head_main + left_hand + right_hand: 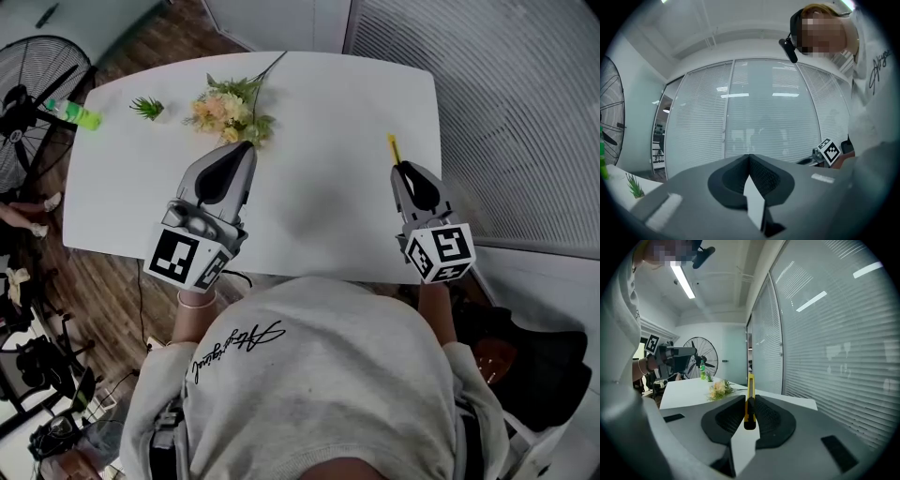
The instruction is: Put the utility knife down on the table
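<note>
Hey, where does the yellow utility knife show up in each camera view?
Head view: right of centre, the knife pokes forward out of the right tool.
Left gripper view: not in it.
Right gripper view: dead centre, the knife is clamped between the jaws.
Shared landmark: the fan, which shows in all three.

left gripper (246, 146): level, jaws together; right gripper (403, 169): tilted slightly down, jaws clamping utility knife (750, 397)

Bright, even light covers the table (319, 112), with a soft shadow by its near edge. A strip light (682, 280) glares in the right gripper view. Both gripper views bow and darken at their rims.
</note>
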A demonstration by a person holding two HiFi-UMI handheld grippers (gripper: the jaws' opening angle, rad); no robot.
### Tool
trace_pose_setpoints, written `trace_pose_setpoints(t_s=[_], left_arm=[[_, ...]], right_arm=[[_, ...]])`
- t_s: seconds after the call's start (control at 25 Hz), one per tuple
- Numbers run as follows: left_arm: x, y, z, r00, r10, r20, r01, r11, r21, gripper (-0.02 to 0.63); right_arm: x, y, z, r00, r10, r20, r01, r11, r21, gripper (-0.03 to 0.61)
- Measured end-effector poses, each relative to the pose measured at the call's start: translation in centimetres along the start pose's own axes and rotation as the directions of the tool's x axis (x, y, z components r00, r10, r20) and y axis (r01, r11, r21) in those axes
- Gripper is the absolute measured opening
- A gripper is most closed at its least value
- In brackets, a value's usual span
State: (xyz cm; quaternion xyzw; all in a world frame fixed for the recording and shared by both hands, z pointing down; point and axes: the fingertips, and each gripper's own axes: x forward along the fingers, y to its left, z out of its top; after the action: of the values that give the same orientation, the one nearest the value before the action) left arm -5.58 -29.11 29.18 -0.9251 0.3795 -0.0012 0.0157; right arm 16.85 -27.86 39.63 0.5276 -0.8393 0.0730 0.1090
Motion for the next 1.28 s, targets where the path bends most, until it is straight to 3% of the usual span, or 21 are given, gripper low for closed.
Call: trace_pose_setpoints(t_s=[1.28], left_arm=[[-3.0,0.7,0.4,0.998,0.066,0.001,-0.066,0.998,0.007,-0.002]], right_arm=[[3.3,0.4,-9.2,0.966,0.026,-0.258,-0.026,1.0,0.004,0.066]])
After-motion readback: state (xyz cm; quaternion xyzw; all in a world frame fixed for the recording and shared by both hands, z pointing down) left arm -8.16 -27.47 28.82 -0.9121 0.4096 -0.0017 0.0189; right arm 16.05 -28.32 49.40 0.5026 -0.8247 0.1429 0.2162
